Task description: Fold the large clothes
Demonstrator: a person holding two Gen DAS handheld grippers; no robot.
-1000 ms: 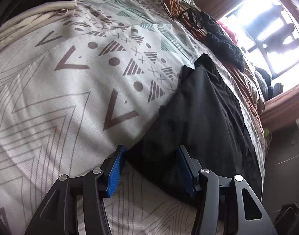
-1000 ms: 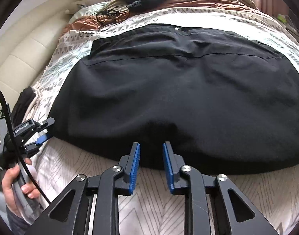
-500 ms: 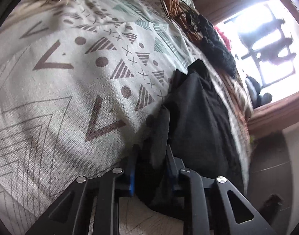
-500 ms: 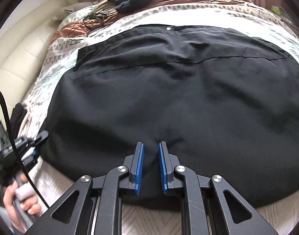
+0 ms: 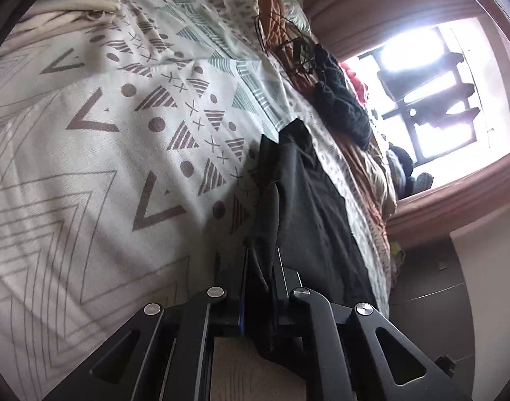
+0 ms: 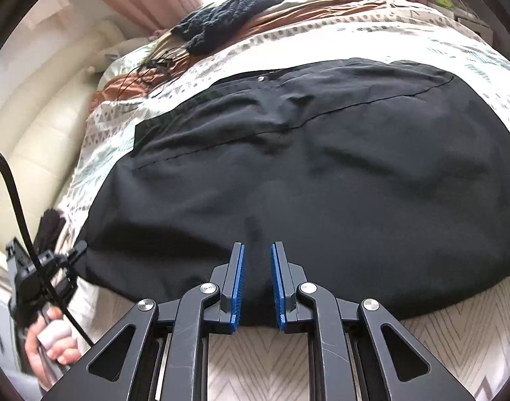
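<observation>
Left wrist view: the left gripper (image 5: 260, 264), wide open a second ago, is closing its jaws on the corner of the black garment (image 5: 308, 207), now lifted off the bedspread (image 5: 87, 173).

Right wrist view: the right gripper (image 6: 257, 267) (slightly narrower than before) pinches the garment's near hem; garment lies on the bed.

Bedroom: patterned bedspread (image 5: 87, 173), window (image 5: 432, 100).

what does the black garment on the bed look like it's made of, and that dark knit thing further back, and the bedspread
Black garment: thin, smooth woven cloth, matte; it drapes in soft creases with a fine stitched seam. Possibly a light synthetic or cotton blend.
Dark knit piece: chunky yarn, likely wool or acrylic; bumpy looped texture shows.
Bedspread: printed woven cotton-like fabric, matte, with a visible weave grain.
</observation>
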